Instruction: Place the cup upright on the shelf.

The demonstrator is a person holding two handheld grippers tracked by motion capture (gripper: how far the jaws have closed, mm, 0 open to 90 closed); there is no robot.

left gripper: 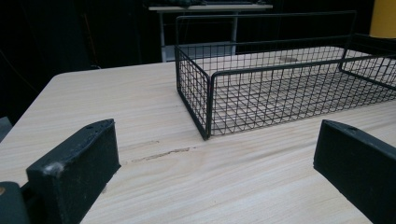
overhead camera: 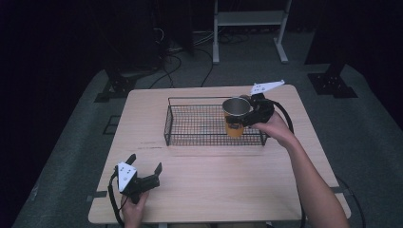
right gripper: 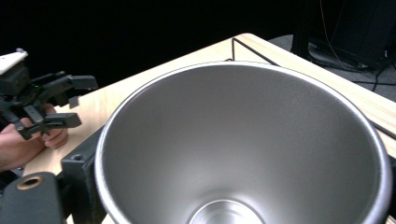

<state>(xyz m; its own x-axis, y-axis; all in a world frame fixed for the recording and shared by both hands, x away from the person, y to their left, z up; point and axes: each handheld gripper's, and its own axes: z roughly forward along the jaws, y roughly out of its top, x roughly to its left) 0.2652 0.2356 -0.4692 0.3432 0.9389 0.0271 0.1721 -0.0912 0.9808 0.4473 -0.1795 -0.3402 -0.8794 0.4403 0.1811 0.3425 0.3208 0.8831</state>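
Right gripper (overhead camera: 243, 115) is closed on a round steel cup (overhead camera: 235, 117) with yellow outside, held over the black wire basket (overhead camera: 199, 124); left gripper (overhead camera: 144, 167) is held open above the pale wooden desk (overhead camera: 214, 185).

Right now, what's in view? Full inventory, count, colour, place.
table: 1, light wood, centre of the high view
wire basket: 1, black, far half of the table
cup: 1, steel inside, yellow outside, upright, at the basket's right end, gripped by the right tongs; resting or lifted, cannot tell
white stand: 1, on the floor behind the table
cables: several, black, floor behind the table
left tongs: 1, black, open, near-left of the table
right tongs: 1, black, shut on cup
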